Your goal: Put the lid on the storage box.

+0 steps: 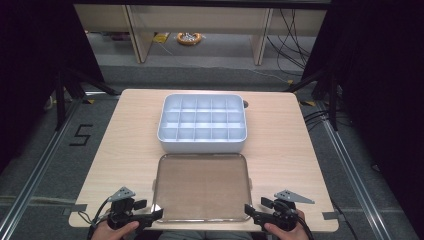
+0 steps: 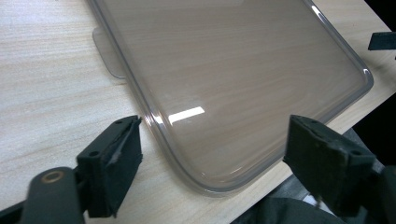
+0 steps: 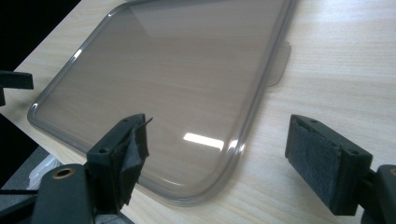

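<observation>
Clear lid's [image 1: 202, 187] near corners sit between both grippers' open fingers [image 2: 112, 161].

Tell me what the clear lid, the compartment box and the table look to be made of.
Lid: likely smooth, glossy, see-through plastic with a smoky tint; the wood grain shows through it and a lamp glints on it. Compartment box: seemingly opaque pale grey-blue plastic, matte to satin, with thin moulded dividers. Table: light wood or a wood-look laminate, matte; straight fine grain lines, too even to tell which.
</observation>
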`<act>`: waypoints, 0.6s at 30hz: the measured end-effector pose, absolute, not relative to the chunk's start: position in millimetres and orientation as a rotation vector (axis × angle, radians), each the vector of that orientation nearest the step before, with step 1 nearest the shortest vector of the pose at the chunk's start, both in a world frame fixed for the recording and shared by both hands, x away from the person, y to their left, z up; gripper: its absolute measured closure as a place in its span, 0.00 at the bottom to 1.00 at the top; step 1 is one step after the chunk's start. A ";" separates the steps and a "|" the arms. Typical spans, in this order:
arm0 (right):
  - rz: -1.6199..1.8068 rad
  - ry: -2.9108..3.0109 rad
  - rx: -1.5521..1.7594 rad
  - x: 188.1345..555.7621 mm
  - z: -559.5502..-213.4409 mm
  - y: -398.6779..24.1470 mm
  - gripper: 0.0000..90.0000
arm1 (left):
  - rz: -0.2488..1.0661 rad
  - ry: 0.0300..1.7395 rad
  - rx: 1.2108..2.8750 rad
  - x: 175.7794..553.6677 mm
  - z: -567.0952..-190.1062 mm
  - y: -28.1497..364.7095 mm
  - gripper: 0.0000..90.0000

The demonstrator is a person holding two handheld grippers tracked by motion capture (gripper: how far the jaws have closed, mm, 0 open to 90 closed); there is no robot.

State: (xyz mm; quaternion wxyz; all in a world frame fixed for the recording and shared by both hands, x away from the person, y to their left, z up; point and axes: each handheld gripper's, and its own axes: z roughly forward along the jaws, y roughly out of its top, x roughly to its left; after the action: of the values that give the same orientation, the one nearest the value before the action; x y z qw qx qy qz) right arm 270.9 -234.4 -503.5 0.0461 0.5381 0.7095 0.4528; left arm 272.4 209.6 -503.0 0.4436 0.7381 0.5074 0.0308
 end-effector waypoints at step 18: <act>1.369 2.137 1.715 295.5 -511.9 -226.7 0.32 | 0.047 1.317 1.849 298.8 -508.9 216.2 0.52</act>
State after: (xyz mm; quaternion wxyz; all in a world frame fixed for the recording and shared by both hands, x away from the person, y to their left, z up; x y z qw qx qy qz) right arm 295.5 -226.7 -511.9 0.0395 0.5595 0.6971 0.4466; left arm 298.8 216.2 -508.9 0.4217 0.7383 0.5260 0.0186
